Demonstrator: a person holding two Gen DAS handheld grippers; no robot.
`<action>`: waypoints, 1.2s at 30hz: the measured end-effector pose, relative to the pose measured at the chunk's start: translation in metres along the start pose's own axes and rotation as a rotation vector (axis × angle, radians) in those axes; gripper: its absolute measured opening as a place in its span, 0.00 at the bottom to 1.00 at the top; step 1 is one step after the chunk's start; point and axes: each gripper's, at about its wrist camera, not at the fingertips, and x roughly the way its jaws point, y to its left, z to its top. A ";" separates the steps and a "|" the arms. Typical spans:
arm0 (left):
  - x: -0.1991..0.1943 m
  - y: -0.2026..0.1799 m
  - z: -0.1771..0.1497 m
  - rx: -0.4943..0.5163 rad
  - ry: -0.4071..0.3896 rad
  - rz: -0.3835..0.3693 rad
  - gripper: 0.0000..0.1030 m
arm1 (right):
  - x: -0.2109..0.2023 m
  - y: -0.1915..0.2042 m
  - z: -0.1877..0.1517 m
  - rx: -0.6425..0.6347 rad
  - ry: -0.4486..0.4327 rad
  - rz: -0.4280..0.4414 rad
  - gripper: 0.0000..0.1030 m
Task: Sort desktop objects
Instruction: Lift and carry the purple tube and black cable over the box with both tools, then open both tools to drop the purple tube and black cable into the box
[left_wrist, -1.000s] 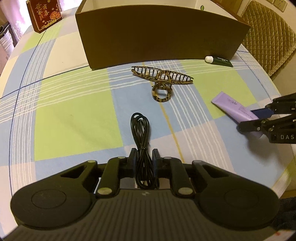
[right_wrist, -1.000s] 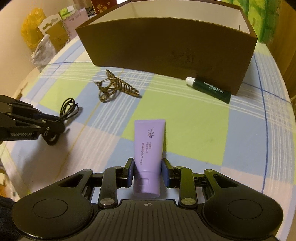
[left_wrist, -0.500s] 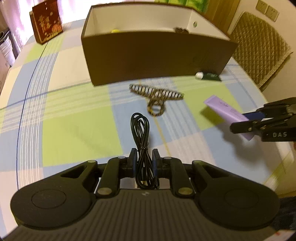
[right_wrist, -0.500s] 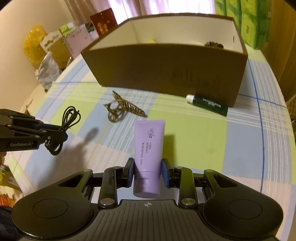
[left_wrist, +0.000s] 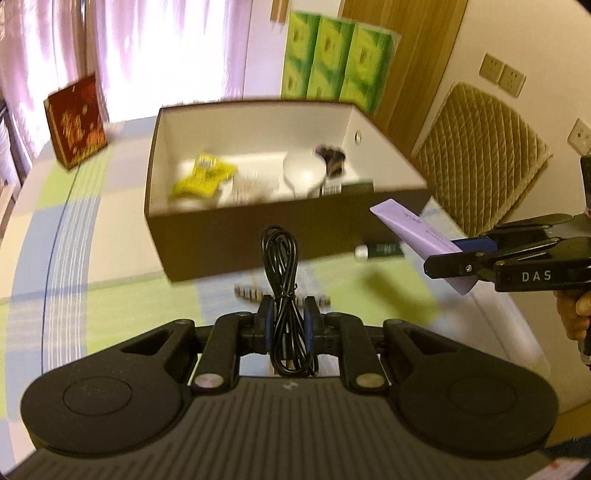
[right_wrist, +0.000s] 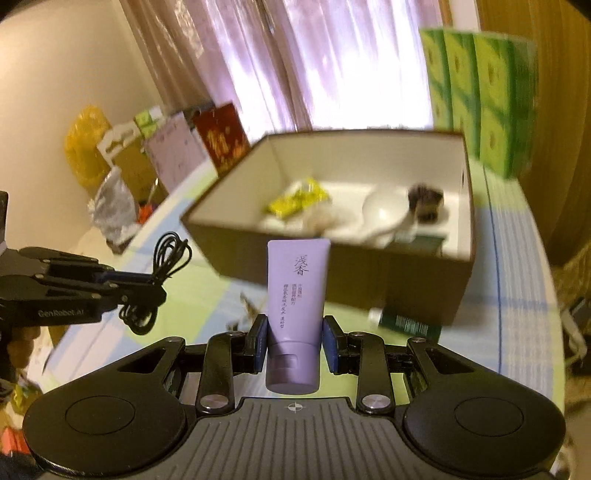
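Between your right gripper (right_wrist: 294, 345) fingers, clamped above the surface before the brown box (right_wrist: 424, 280), stands a lilac tube (right_wrist: 296, 295) printed "浅香"; your left gripper (left_wrist: 287, 325), marked "GenRobot.AI", pinches a coiled black cable (left_wrist: 282, 273).

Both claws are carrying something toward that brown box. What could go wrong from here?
Three possible snags:
1. The black cable is a loose bundle in the left gripper; a dangling loop might catch the box wall.
2. The purple tube is pinched near its cap end by the right gripper, so it could slip.
3. Both grippers head for one box and might collide.
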 end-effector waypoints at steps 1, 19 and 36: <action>0.001 0.000 0.008 0.006 -0.012 0.001 0.12 | 0.000 -0.001 0.007 -0.005 -0.013 -0.002 0.27; 0.105 0.043 0.133 0.068 0.024 0.045 0.12 | 0.095 -0.028 0.126 -0.005 -0.003 -0.055 0.27; 0.202 0.082 0.155 0.040 0.180 0.030 0.12 | 0.205 -0.062 0.152 0.039 0.179 -0.110 0.27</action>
